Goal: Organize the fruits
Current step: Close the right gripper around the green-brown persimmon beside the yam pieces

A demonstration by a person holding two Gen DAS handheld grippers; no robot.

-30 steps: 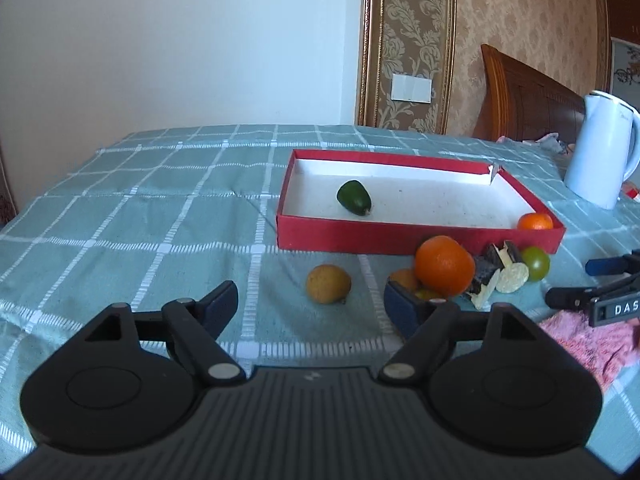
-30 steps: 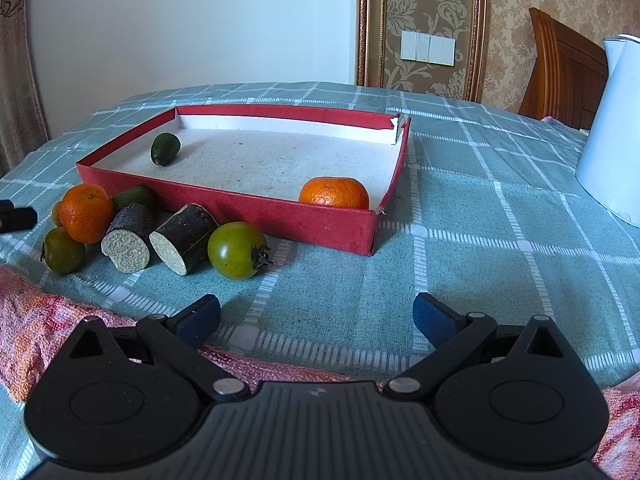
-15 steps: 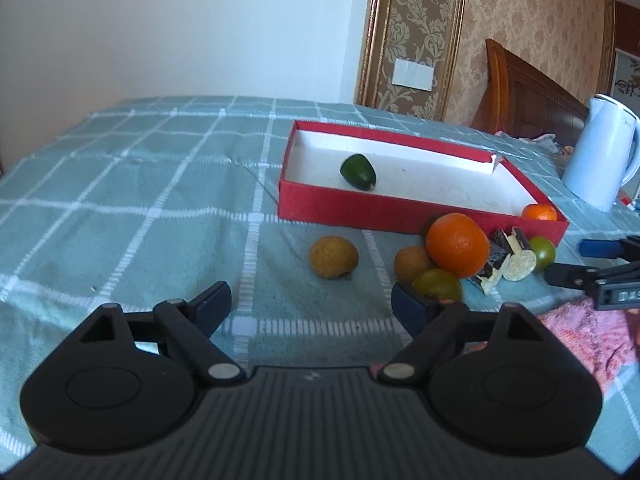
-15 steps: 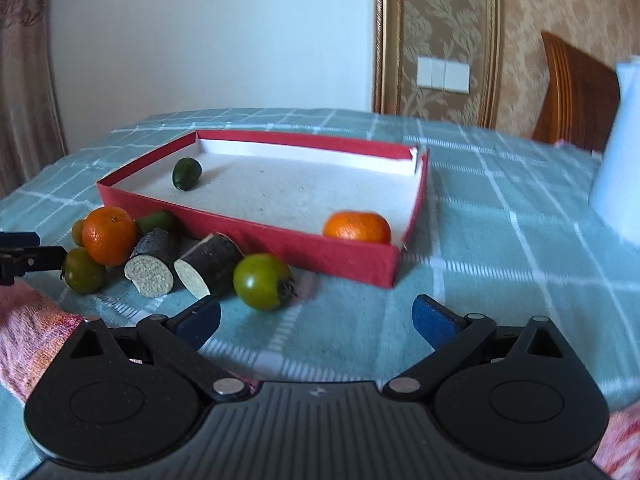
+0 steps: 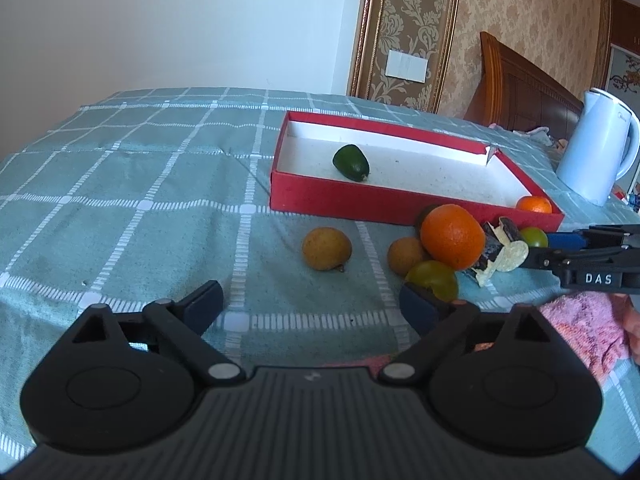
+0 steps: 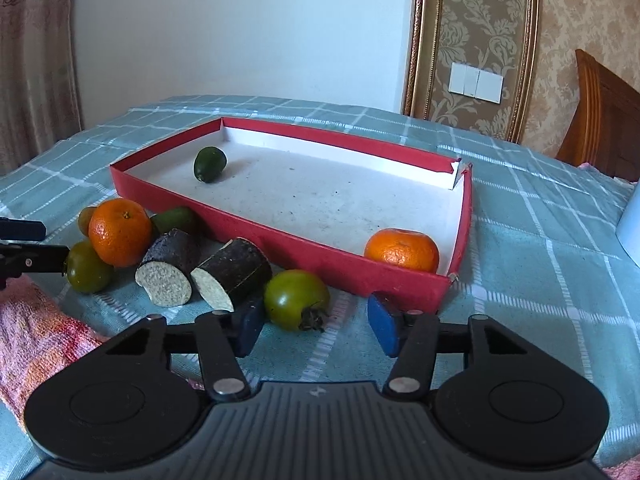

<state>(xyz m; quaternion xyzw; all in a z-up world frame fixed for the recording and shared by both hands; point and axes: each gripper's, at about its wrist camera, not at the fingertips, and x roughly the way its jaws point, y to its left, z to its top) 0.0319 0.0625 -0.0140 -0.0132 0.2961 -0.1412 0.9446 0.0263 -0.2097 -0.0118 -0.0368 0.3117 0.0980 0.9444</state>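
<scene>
A red box (image 6: pixel 256 222) with a white floor holds a dark green fruit (image 6: pixel 210 164) and a tangerine (image 6: pixel 402 250). In front of it lie an orange (image 6: pixel 120 232), two dark cane pieces (image 6: pixel 168 270) and green fruits. My right gripper (image 6: pixel 316 326) is closing around a green persimmon-like fruit (image 6: pixel 296 298); the left pad is near it, the right pad stands apart. My left gripper (image 5: pixel 312 302) is opening over bare cloth, short of a brown round fruit (image 5: pixel 326 248). Its right finger is beside a green fruit (image 5: pixel 434 280), next to a second brown fruit (image 5: pixel 406 256) and the orange (image 5: pixel 452 236).
A white kettle (image 5: pixel 596 148) stands at the far right beyond the red box (image 5: pixel 360 200). A pink towel (image 5: pixel 580 320) lies at the near edge between the grippers. The teal checked cloth (image 5: pixel 140 200) covers the table; a wooden headboard stands behind.
The right jaws have drawn much closer together and the gripper has moved in on the green fruit. The left jaws have widened a little; the left view has tilted slightly.
</scene>
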